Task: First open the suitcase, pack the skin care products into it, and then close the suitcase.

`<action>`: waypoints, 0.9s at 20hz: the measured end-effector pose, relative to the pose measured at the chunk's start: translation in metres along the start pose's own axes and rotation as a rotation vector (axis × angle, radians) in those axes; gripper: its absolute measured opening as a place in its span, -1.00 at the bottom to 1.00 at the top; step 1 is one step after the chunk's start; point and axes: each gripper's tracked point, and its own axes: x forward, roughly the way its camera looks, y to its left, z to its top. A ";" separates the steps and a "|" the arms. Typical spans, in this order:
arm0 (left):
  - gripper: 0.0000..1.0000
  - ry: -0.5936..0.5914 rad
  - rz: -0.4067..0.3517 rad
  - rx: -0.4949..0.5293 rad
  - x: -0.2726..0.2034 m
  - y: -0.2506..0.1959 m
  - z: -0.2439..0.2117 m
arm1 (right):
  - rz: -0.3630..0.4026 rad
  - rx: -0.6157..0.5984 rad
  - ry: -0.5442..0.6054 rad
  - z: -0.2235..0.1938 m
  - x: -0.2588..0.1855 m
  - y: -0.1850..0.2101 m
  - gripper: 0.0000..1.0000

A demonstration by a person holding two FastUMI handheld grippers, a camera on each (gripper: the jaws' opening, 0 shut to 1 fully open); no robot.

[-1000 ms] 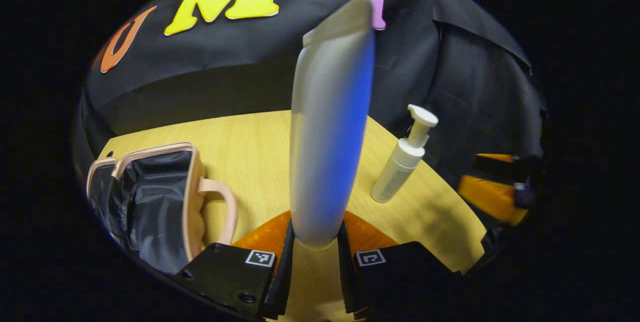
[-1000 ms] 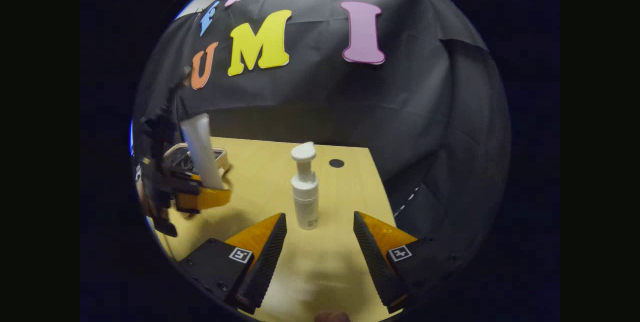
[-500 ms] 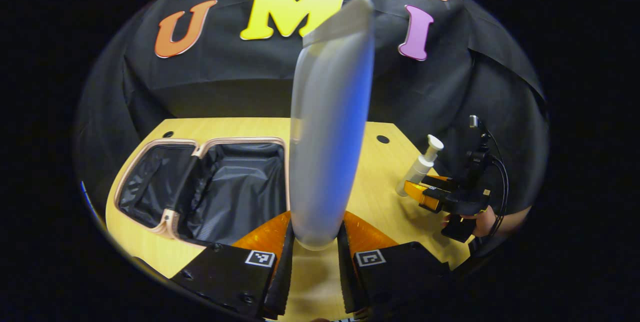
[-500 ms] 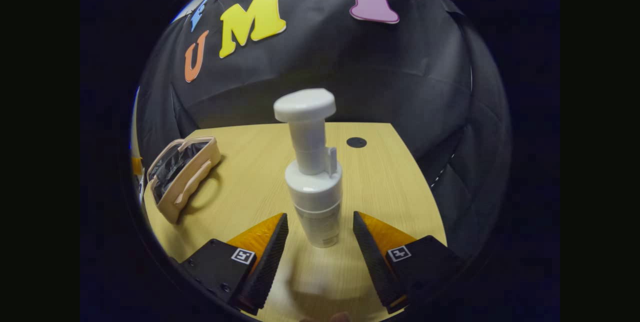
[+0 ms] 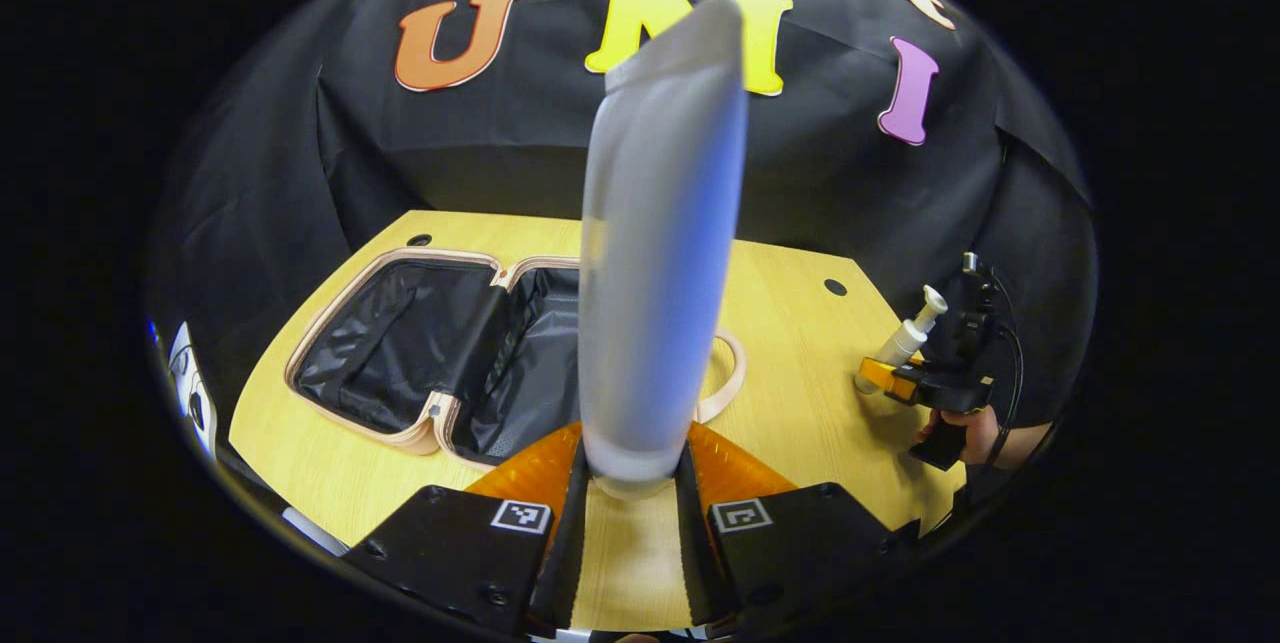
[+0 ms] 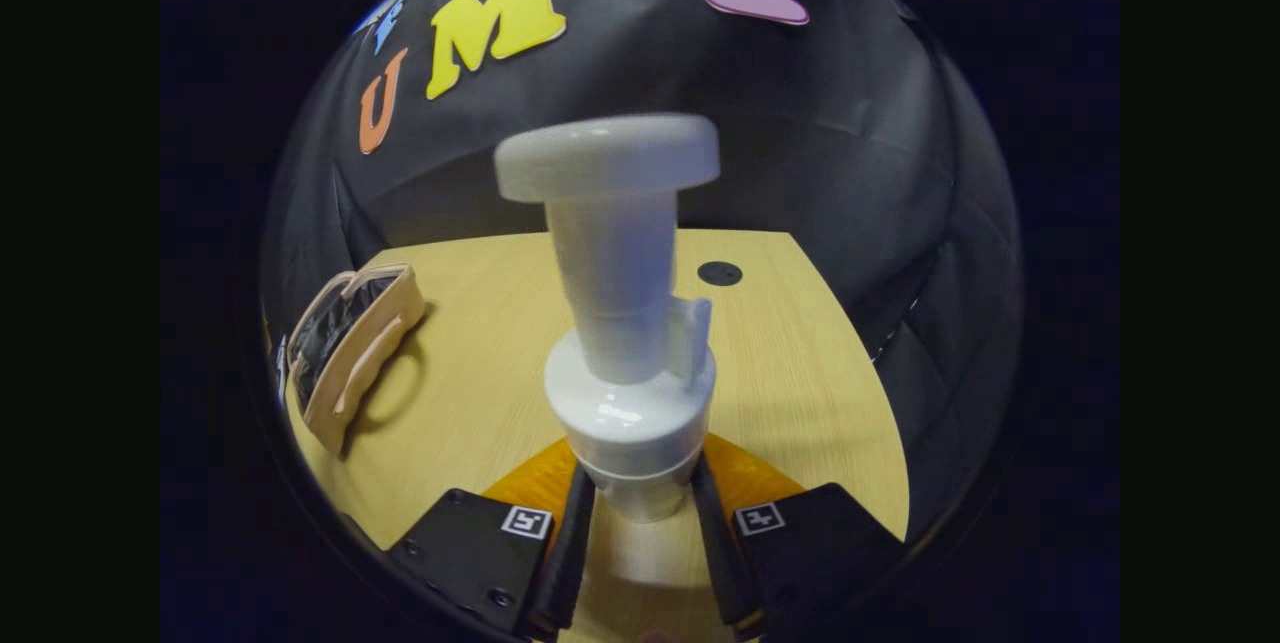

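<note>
Tube (image 5: 655, 253) upright between left fingers (image 5: 568, 533)

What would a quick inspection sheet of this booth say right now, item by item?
Surface: wooden table with round holes.
Job's things: suitcase lies open on the table, dark lining showing, nothing seen inside; tube and pump bottle each held in jaws.
Clutter: nothing seen.
Grippers: left gripper shut on the tube; right gripper shut on the pump bottle, with a hand holding it in the left gripper view.
Cables: a dark cable loops by the right gripper.
Surroundings: black cloth wall behind the table.
</note>
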 end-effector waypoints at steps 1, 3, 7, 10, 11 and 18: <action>-0.11 0.013 -0.017 -0.010 0.002 0.004 -0.001 | 0.002 0.009 0.004 0.002 -0.007 0.001 -0.03; -0.12 0.036 -0.063 -0.040 0.010 0.017 0.000 | 0.008 0.025 0.003 0.007 -0.026 0.005 -0.06; -0.12 0.087 -0.188 -0.035 0.032 0.034 0.012 | 0.052 0.061 -0.010 0.024 -0.079 0.024 -0.07; -0.12 0.201 -0.358 -0.033 0.061 0.039 0.004 | 0.131 0.057 -0.006 0.034 -0.120 0.050 -0.07; -0.12 0.258 -0.414 -0.045 0.071 0.040 -0.003 | 0.168 0.075 0.006 0.035 -0.134 0.061 -0.09; -0.12 0.655 -0.629 -0.087 0.116 0.045 -0.052 | 0.203 0.139 0.037 0.031 -0.201 0.107 -0.06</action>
